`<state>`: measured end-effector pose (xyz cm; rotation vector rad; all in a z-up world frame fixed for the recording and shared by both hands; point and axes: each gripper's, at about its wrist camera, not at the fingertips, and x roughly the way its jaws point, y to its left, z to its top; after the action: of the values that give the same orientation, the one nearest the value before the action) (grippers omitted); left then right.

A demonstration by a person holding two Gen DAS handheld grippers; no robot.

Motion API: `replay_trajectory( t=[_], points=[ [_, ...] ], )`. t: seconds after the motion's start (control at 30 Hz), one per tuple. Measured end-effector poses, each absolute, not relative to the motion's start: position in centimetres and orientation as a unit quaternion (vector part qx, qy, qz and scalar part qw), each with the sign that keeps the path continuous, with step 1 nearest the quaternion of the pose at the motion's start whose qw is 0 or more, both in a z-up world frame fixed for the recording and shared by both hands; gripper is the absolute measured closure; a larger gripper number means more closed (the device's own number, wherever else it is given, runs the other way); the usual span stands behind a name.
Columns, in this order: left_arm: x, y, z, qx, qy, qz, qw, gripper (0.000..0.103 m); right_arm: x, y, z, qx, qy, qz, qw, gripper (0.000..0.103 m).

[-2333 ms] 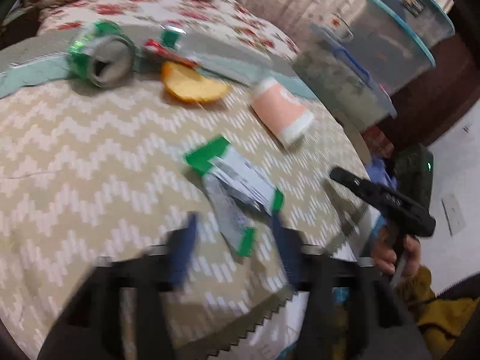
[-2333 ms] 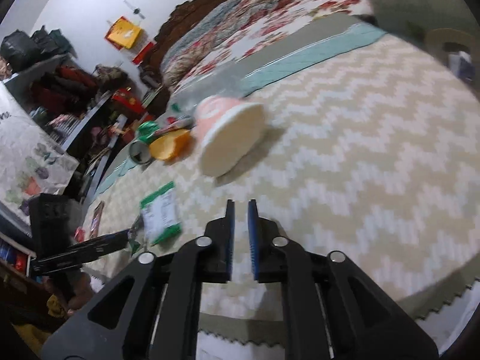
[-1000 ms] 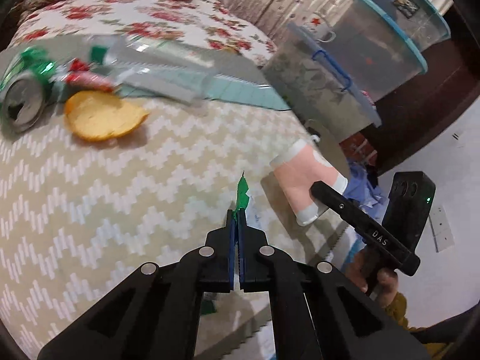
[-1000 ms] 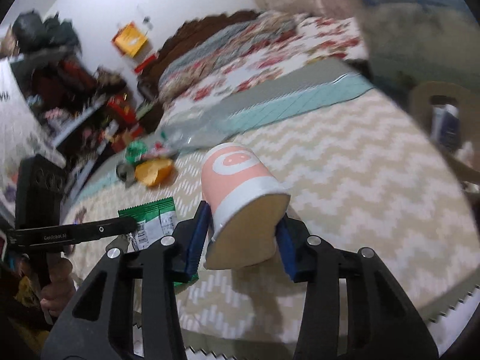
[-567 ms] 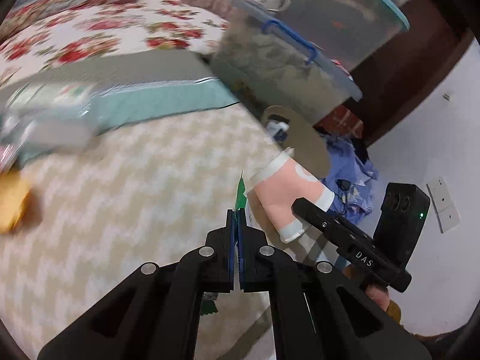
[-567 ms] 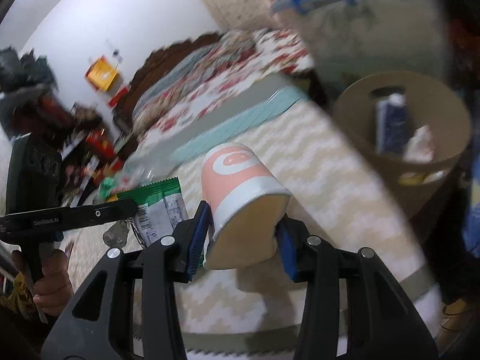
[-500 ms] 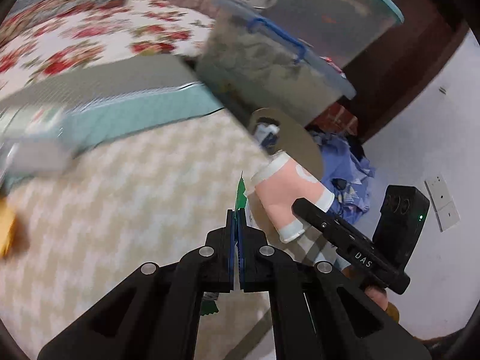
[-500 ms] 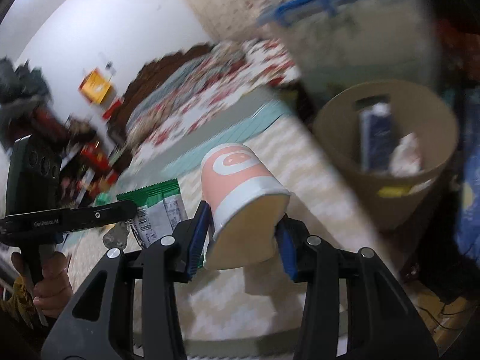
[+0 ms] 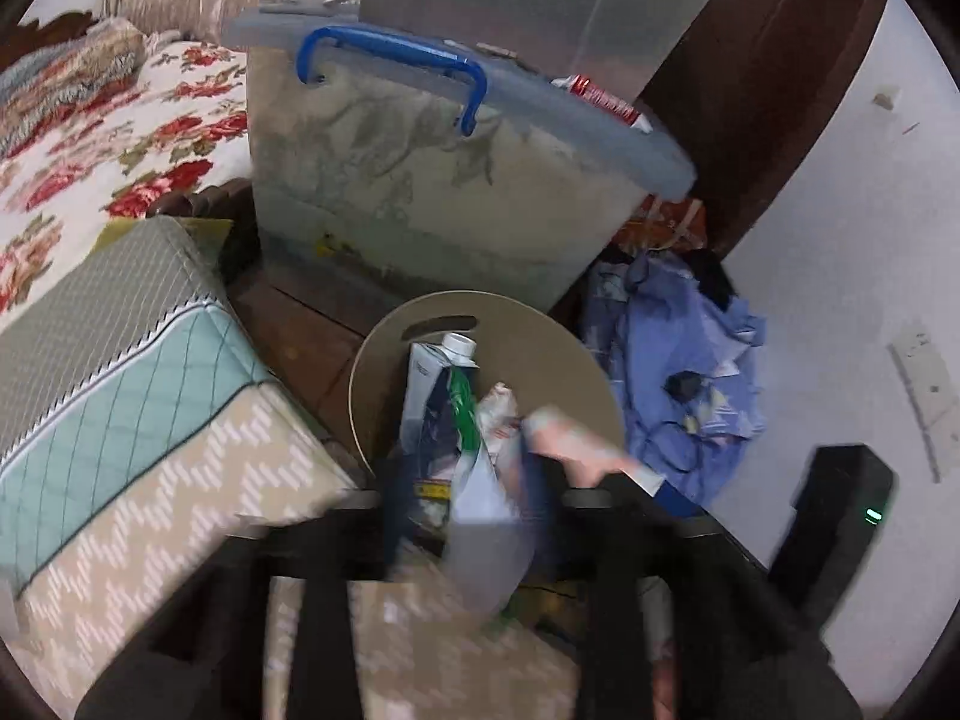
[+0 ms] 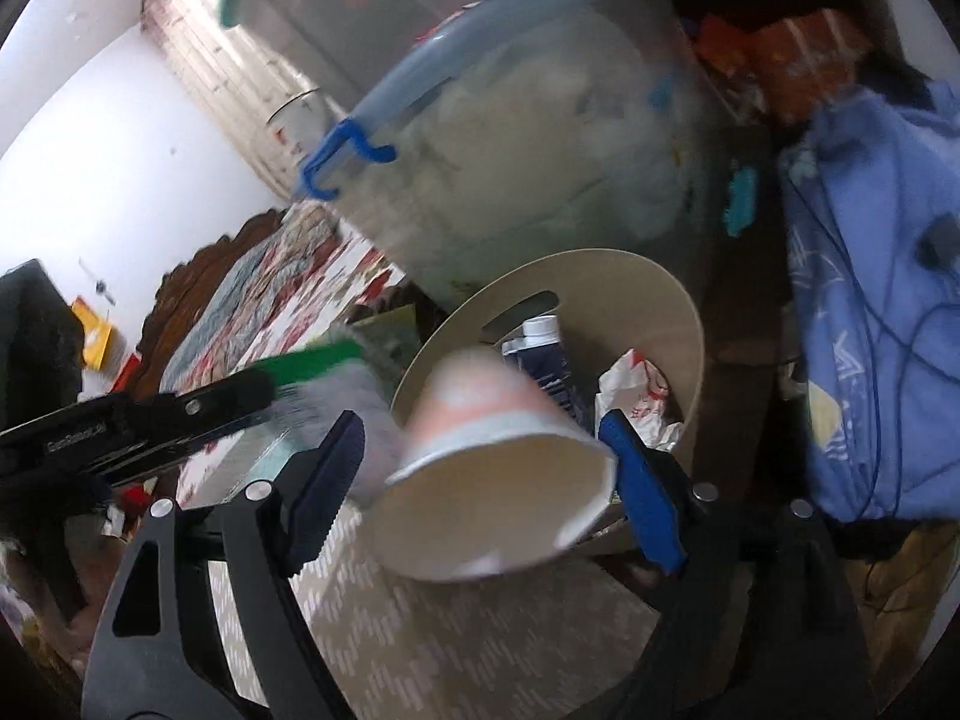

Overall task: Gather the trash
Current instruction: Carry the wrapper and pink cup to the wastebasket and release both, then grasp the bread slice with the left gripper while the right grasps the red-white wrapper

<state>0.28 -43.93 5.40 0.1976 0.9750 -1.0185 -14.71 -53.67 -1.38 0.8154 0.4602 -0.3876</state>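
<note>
Standing wide apart, the blue pads of the right gripper [image 10: 483,471] have just been opening; between them a pink paper cup [image 10: 489,468] is seen, white-banded near its rim, its pale open mouth turned toward the camera and tilted, blurred, with a gap shown at the left pad and the right pad touching or just clear of the rim; just beyond the cup a round beige bin [image 10: 624,282] is seen, in which a blue-and-white carton [image 10: 543,360] and crumpled white wrapping [image 10: 636,387] lie. The jaws of the left gripper [image 9: 462,516] have likewise just been opening; a green-edged silver wrapper [image 9: 480,504] is seen blurred between its parted pads, directly before the same bin [image 9: 540,324]; past the bin a lidded plastic tub [image 9: 432,180] with a blue handle stands.
</note>
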Motion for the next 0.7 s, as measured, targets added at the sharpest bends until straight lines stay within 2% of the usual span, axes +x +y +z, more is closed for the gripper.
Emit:
replay_trajectory(
  t=[0.13,0.27,0.5,0.7],
  points=[
    [-0.4,-43.4,4.2,0.101,0.455,-0.474,0.747,0.061,-15.4,-53.6,-1.8,0.393,0.207,-0.197,0.874,0.022],
    [-1.3,-39.7,3.5,0.105,0.457,-0.477,0.743,0.061,-16.0,-52.9,-1.4,0.395,0.189,-0.202,0.876,0.024],
    [-2.7,-27.9,2.4,0.101,0.463,-0.438,0.764,0.060,-13.6,-47.5,-1.6,0.407,0.220,-0.115,0.879,0.031],
    [-2.7,-15.7,2.6,0.089,0.454,-0.348,0.815,0.056,-9.8,-40.7,-1.2,0.370,0.269,-0.030,0.889,0.032]
  ],
)
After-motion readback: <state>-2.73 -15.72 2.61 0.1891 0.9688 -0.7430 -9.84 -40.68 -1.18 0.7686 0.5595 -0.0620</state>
